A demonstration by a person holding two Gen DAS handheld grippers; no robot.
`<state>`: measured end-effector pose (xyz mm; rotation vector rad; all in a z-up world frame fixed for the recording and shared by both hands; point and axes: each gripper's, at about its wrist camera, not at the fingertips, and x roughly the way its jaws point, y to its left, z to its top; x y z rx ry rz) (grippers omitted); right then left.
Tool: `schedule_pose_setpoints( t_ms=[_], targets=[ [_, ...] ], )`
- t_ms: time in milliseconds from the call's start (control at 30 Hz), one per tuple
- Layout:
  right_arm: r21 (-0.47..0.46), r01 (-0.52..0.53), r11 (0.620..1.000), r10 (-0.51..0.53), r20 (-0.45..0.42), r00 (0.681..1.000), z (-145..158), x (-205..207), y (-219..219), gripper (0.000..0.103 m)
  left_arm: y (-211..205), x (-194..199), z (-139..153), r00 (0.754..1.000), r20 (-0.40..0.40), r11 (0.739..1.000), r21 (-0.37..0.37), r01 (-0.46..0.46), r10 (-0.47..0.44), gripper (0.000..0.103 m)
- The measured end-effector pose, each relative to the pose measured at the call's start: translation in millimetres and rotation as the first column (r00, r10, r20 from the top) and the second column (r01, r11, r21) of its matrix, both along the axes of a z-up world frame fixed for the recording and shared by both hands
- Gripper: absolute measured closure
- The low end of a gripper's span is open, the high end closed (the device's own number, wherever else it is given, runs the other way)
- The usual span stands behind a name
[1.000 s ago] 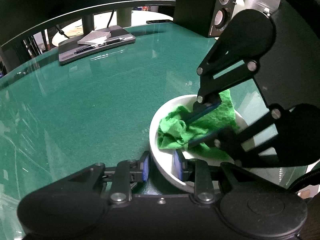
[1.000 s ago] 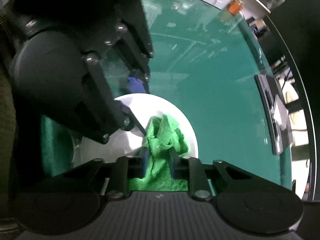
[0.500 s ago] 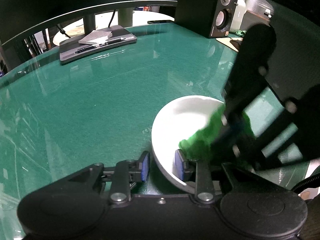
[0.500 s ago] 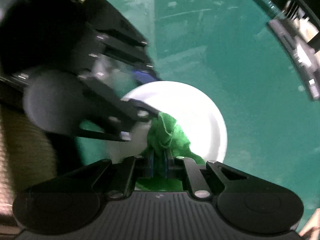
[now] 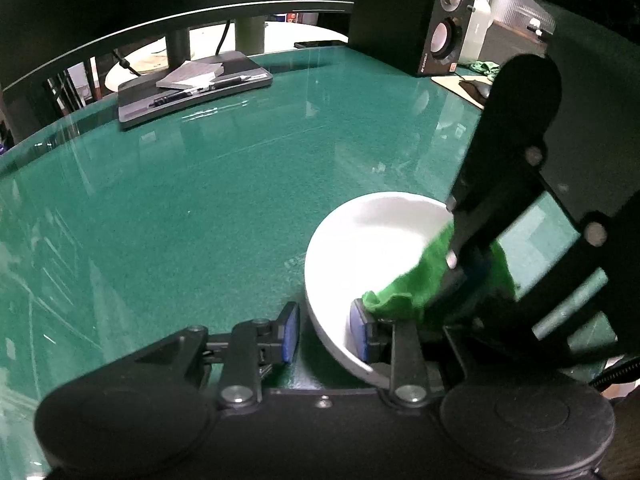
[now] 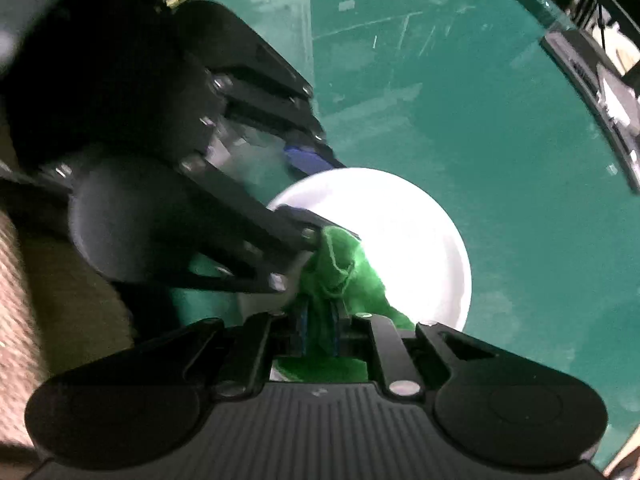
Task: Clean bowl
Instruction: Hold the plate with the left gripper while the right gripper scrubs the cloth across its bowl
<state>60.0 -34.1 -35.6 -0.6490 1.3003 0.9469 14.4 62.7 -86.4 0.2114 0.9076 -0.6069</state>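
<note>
A white bowl stands on the green table. My left gripper straddles its near rim, one blue pad outside and one against the inner wall, holding the bowl. In the right wrist view the same bowl shows brightly lit, with the left gripper at its left rim. My right gripper points steeply down into the bowl and pinches a bunched green cloth. Its jaws are opening slightly with the cloth still between them. The cloth lies against the bowl's near right wall.
A black stand bearing a notepad and pen sits at the table's far edge. A speaker and a white jug stand at the back right, beside another green rag. A beige woven surface borders the left.
The right gripper has swept the cloth from the bowl's middle to its near right wall and rolled as it went. Bowl and left gripper have stayed put.
</note>
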Motion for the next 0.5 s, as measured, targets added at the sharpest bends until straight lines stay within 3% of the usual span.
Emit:
schedule_pose_setpoints(
  t_ms=[67,200,367,500],
  targets=[
    [-0.025,-0.011,1.0,0.011,0.002,1.0,-1,3,-4,0.091,-1,-1,0,1.0,0.002,1.0,0.004,0.003,-0.003,0.074],
    [-0.118,-0.076,0.99,0.09,0.118,0.989,-3,7,-5,0.093,-1,-1,0,1.0,-0.001,1.0,0.001,0.01,-0.01,0.074],
    [-0.101,-0.116,0.988,0.14,0.281,0.95,-2,4,7,0.094,-3,-2,1,1.0,0.013,1.0,0.018,0.007,-0.007,0.074],
    [-0.086,-0.106,0.991,0.126,0.29,0.949,-1,5,1,0.094,-2,-1,0,1.0,0.007,1.0,0.014,0.005,-0.005,0.074]
  ],
)
